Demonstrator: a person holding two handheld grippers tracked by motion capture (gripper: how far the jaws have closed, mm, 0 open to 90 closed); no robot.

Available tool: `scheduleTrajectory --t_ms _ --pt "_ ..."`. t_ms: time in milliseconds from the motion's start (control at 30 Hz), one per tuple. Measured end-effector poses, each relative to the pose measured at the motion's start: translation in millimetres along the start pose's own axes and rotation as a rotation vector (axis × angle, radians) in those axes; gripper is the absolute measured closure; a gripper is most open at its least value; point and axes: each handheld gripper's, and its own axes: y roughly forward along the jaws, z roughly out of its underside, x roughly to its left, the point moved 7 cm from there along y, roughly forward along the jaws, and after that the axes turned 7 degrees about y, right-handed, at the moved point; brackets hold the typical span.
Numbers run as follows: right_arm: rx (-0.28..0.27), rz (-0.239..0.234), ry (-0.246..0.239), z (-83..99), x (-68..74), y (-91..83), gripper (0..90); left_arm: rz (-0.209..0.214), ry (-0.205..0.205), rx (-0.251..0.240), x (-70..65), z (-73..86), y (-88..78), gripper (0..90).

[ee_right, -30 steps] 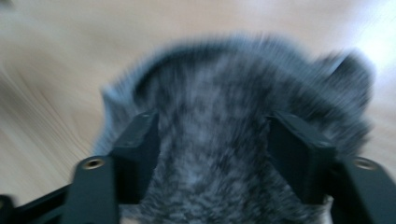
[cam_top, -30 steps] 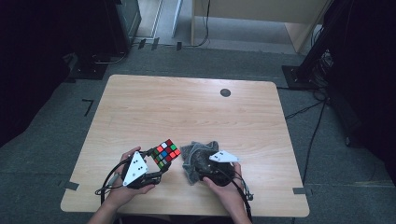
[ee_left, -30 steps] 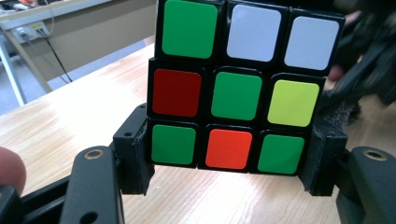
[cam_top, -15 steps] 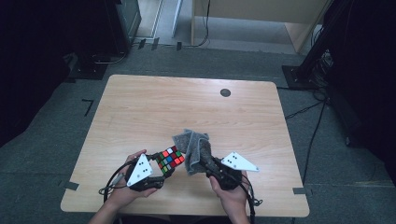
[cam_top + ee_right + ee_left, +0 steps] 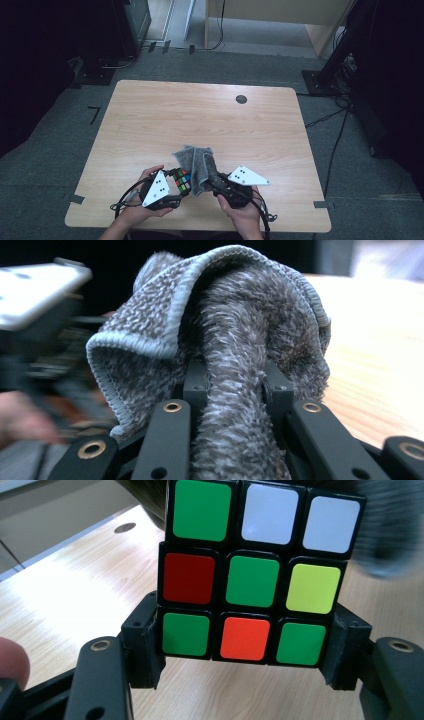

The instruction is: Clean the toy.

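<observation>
Grey cloth [image 5: 235, 365] hides the right claw's [image 5: 235, 385] pads; the cube's [image 5: 250, 575] top is cut off

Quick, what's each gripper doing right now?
Left gripper: shut on the puzzle cube.
Right gripper: just closed, shut on the grey cloth.

Tabletop [image 5: 150, 115]: far half and both side margins are bare wood, open to passage; a small dark disc [image 5: 241, 99] near the far edge is the lone item there. Near edge is crowded: left claw [image 5: 176, 186] with cube [image 5: 183, 180] sits just beside the grey cloth [image 5: 199, 165] hanging from right claw [image 5: 216, 181], little gap between.
</observation>
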Motion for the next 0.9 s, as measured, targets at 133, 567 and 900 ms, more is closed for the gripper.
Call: scheduleTrajectory --t_ms 133,567,900 --pt "0.001 -0.018 -0.066 -0.6 19.2 4.5 71.8 0.012 -0.013 -0.017 0.4 -1.2 -2.6 33.8" --pt "-0.031 -0.006 0.019 -5.5 0.4 -3.1 72.1 0.036 -0.055 -0.073 4.5 -7.1 -10.6 33.8" --pt "0.005 -0.125 0.077 10.0 0.5 9.2 73.3 0.12 -0.177 -0.203 11.9 -18.8 -23.8 33.8"
